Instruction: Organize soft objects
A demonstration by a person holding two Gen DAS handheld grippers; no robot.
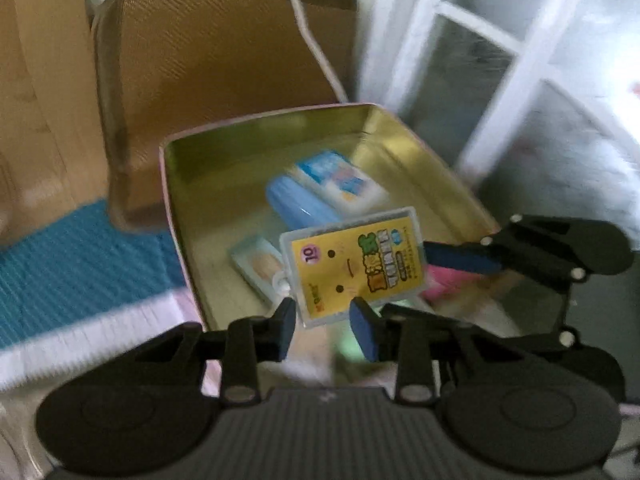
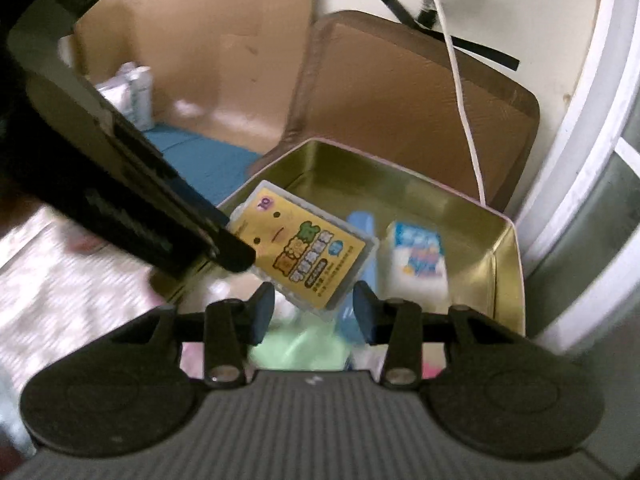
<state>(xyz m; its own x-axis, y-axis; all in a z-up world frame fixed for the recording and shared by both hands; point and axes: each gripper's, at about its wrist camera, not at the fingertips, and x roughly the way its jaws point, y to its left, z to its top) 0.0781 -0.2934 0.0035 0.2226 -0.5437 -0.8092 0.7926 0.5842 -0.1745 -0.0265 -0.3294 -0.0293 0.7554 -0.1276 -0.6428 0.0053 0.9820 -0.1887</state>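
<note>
Fingers [image 1: 362, 320] of both our grippers stand apart beside the yellow card case [image 1: 356, 262] above our gold tin [image 1: 192, 160], blue packets [image 1: 340, 180] inside.

Only a "10" in a pink circle reads clearly, at a corner of the yellow card pack [image 1: 354, 265] [image 2: 304, 250] over the gold tin [image 1: 264, 132] [image 2: 460, 200]; its other printed characters and the blue-and-white packet's [image 1: 340, 182] [image 2: 418, 256] print are too blurred.

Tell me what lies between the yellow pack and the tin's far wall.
A light blue tube and a blue-and-white packet lie there inside the tin, seen in the left wrist view.
</note>
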